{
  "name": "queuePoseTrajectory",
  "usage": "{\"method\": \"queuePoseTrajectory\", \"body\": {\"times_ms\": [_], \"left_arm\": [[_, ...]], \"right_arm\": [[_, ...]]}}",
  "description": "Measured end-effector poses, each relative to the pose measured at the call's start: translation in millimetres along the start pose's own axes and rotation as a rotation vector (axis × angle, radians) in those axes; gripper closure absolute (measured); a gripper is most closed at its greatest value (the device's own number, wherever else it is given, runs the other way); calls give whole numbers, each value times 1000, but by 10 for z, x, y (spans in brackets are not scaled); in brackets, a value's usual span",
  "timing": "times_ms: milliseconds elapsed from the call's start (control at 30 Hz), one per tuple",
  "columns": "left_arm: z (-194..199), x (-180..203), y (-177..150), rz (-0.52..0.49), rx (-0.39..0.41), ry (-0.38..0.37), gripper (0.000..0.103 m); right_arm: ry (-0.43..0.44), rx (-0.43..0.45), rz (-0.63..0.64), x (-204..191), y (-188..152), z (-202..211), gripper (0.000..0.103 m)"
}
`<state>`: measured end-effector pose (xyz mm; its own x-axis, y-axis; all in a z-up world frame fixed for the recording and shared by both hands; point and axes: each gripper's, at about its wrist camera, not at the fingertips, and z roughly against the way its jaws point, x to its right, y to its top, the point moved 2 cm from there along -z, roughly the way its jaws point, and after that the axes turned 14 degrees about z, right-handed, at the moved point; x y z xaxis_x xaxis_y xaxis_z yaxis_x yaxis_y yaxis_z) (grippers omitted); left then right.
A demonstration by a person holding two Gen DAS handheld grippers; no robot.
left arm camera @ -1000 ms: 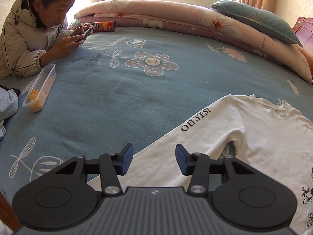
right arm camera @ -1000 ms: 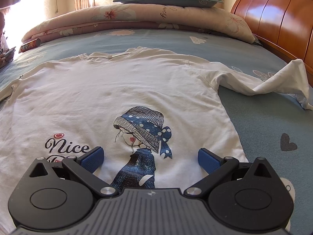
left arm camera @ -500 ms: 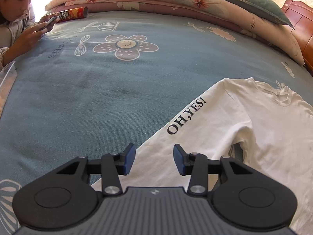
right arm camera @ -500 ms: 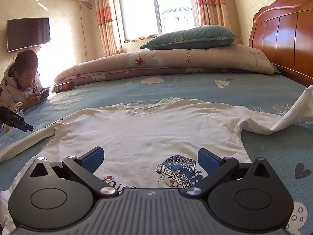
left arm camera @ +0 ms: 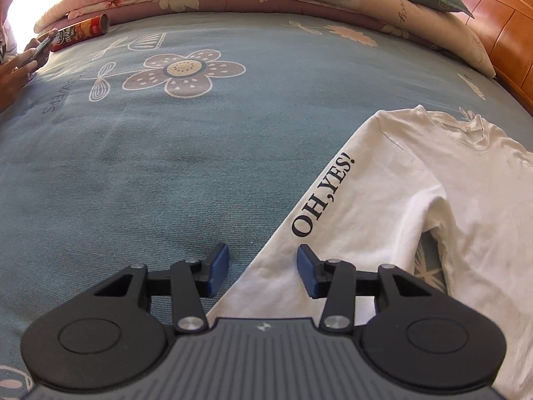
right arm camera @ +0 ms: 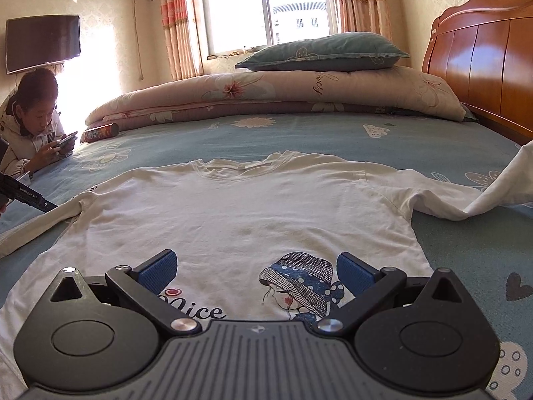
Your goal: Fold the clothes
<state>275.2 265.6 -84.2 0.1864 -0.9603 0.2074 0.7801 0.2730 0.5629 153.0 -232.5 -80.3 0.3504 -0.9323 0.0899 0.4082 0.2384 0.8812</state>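
White sleeve (left arm camera: 336, 206) edge lies between the open left gripper (left arm camera: 263, 268); pinch both layers. Right gripper (right arm camera: 256, 271) open, empty.

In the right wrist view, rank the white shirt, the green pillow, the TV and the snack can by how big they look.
Largest to smallest as they look:
1. white shirt, though it lies nearest the camera
2. green pillow
3. TV, clearly smaller than the pillow
4. snack can
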Motion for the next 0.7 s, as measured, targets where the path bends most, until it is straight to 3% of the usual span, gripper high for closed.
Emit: {"method": "queuePoseTrajectory", "body": {"times_ms": [67, 133, 233, 700], "left_arm": [[12, 12, -6, 2, -8, -9, 71], [37, 69, -39, -28, -7, -1, 91], [82, 174, -73, -81, 16, 45, 100], [-16, 200, 334, -37, 90, 202, 102]], "right_arm": [[-2, -2, -9, 10, -6, -11, 0], [-1, -4, -17, 20, -13, -19, 0], [-9, -4, -22, 30, -19, -22, 0], [-15, -5, -32, 44, -18, -28, 0]]}}
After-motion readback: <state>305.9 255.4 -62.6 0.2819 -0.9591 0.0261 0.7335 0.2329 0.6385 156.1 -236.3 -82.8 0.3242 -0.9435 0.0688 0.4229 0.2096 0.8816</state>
